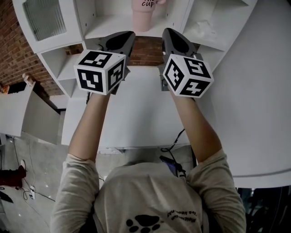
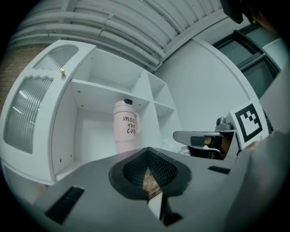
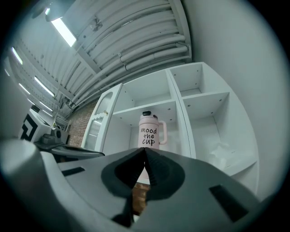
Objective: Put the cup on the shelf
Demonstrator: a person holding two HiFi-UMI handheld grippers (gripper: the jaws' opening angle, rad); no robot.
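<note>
A pink cup (image 1: pixel 144 13) with black lettering stands upright in the middle compartment of the white shelf unit (image 1: pixel 113 26), at the top of the head view. My left gripper (image 1: pixel 127 37) and right gripper (image 1: pixel 169 34) hover side by side in front of the shelf, a little short of the cup. Both are shut with nothing between the jaws. In the left gripper view the cup (image 2: pixel 125 127) stands beyond the closed left gripper (image 2: pixel 147 153), and the right gripper (image 2: pixel 204 138) shows at the right. The right gripper view has the cup (image 3: pixel 150 131) just above the closed right gripper (image 3: pixel 144 153).
A white tabletop (image 1: pixel 136 109) lies below both arms. A shelf door with ribbed glass (image 1: pixel 45 18) stands open at the left, with a brick wall (image 1: pixel 13 41) behind it. Empty side compartments (image 3: pixel 204 97) lie right of the cup. A cable (image 1: pixel 175 141) hangs off the table's near edge.
</note>
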